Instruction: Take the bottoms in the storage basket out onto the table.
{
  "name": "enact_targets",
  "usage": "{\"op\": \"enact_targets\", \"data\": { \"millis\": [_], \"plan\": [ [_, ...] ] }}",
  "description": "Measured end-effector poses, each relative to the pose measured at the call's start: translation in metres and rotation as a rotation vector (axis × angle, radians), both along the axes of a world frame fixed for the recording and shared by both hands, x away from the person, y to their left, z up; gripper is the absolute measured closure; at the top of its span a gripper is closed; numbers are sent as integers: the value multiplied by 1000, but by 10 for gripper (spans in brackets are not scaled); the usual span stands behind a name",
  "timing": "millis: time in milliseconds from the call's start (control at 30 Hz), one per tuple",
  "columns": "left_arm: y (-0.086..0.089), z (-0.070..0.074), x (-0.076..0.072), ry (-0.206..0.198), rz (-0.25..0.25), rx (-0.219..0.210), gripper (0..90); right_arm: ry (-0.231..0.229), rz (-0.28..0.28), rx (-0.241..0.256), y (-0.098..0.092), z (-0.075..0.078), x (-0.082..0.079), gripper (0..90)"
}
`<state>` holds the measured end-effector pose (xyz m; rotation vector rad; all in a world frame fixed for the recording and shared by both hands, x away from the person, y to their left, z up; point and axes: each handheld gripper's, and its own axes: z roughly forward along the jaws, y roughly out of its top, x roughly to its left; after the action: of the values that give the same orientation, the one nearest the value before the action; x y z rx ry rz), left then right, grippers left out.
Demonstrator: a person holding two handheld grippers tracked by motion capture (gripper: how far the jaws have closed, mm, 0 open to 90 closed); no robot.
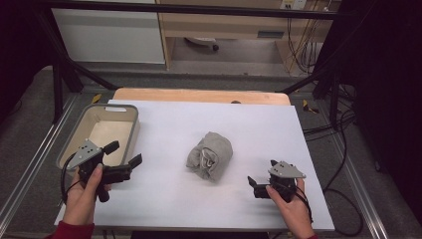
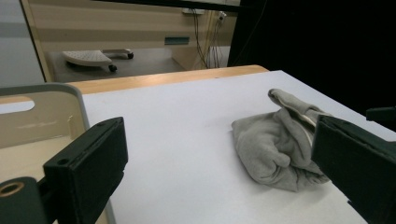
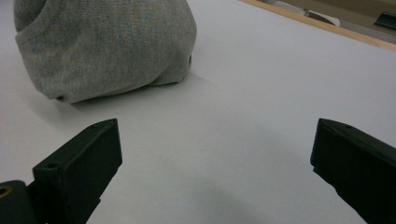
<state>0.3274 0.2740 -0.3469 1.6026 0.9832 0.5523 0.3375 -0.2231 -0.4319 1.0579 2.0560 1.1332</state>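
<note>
A grey cloth [image 1: 210, 155] lies bundled up in the middle of the white tabletop [image 1: 164, 199]. My left gripper [image 1: 124, 153] is held above the table's left side, next to a beige bin [image 1: 135, 130], jaws wide apart and empty. In the left gripper view the cloth [image 2: 275, 144] lies ahead to the right, partly behind the right jaw of the left gripper [image 2: 219, 172]. My right gripper [image 1: 262, 173] hovers low at the front right, open and empty. In the right gripper view the cloth [image 3: 102, 46] sits ahead at the upper left, apart from the right gripper [image 3: 215, 172].
The bin [image 2: 70, 88] at the table's left edge looks empty inside. A wooden strip [image 1: 199, 94] runs along the far edge of the table. Black frame legs and cables [image 1: 343, 129] stand on the floor to the right.
</note>
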Motion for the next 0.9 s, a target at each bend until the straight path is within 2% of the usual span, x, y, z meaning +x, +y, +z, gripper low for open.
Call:
{"op": "enact_targets", "data": {
  "millis": [633,900],
  "plan": [
    [29,-15,-14,-6,46,3,38,-4,-3,3,-1,0,0,25],
    [35,-20,-16,2,51,24,37,-7,-4,2,-2,0,0,27]
  ]
}}
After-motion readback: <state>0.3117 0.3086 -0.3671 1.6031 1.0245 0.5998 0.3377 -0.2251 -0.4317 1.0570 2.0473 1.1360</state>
